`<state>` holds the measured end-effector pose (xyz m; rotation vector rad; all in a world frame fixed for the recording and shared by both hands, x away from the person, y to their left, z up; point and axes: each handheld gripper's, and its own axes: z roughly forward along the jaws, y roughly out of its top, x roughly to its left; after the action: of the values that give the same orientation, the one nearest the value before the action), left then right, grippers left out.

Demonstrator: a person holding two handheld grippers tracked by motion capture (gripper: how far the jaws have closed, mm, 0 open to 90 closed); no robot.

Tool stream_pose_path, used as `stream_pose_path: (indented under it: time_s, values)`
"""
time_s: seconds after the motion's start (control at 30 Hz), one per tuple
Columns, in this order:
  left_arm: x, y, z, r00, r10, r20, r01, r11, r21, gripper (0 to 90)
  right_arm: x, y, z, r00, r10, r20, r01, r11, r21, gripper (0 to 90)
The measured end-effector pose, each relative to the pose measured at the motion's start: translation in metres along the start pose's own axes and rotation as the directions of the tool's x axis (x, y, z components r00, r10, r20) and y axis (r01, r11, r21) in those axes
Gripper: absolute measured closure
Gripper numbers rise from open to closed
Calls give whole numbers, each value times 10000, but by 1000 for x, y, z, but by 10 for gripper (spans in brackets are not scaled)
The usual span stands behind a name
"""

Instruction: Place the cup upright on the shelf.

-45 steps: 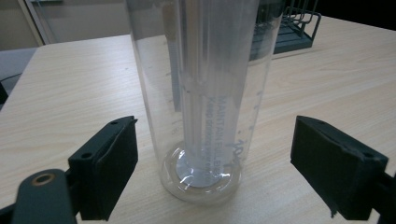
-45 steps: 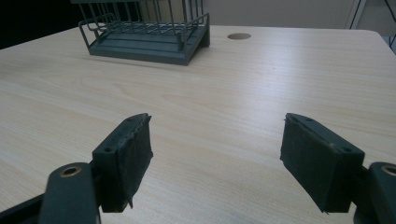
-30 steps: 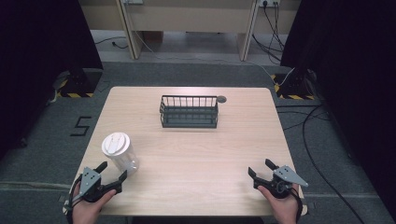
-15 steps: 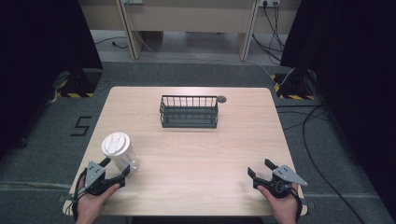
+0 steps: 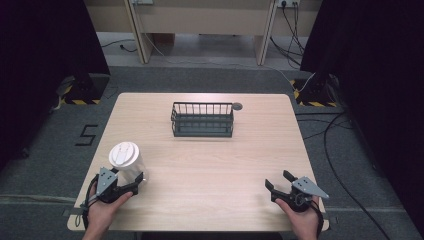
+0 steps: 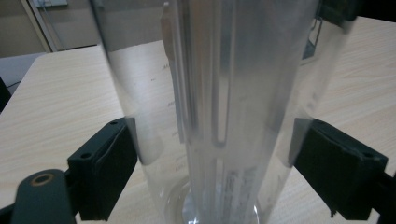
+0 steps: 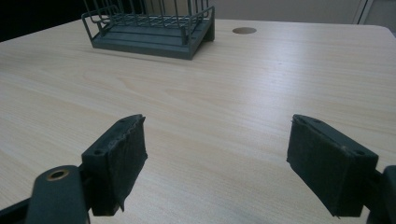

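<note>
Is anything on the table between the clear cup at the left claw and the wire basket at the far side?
Nothing visible does. The clear cup stands between the open jaws of the left claw, and only bare table lies between it and the wire basket. The right claw sits well off to the side.

Floor marking (image 5: pixel 88 135) left of the table — reads "5", dark tape on grey carpet. Print on the clear cup (image 6: pixel 219 116) — too blurred to read.
</note>
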<state>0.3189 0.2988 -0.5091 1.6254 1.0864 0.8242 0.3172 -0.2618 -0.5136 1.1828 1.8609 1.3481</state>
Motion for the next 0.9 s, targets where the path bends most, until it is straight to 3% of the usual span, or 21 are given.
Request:
stream_pose_path:
  time_s: [0.17,0.53,0.9]
  values:
    - [0,-2,2,9999,-129,74,130,9997,-212,166,0,0,0,10000,35,-5,-35,10000,3,203]
    - [0,0,2,9992,-259,315,265,9995,-177,176,0,0,0,9999,109,-42,-109,9999,14,206]
    - [-7,14,4,9988,47,494,-30,9994,-336,177,-1,0,0,9999,151,-61,-151,9999,-7,208]
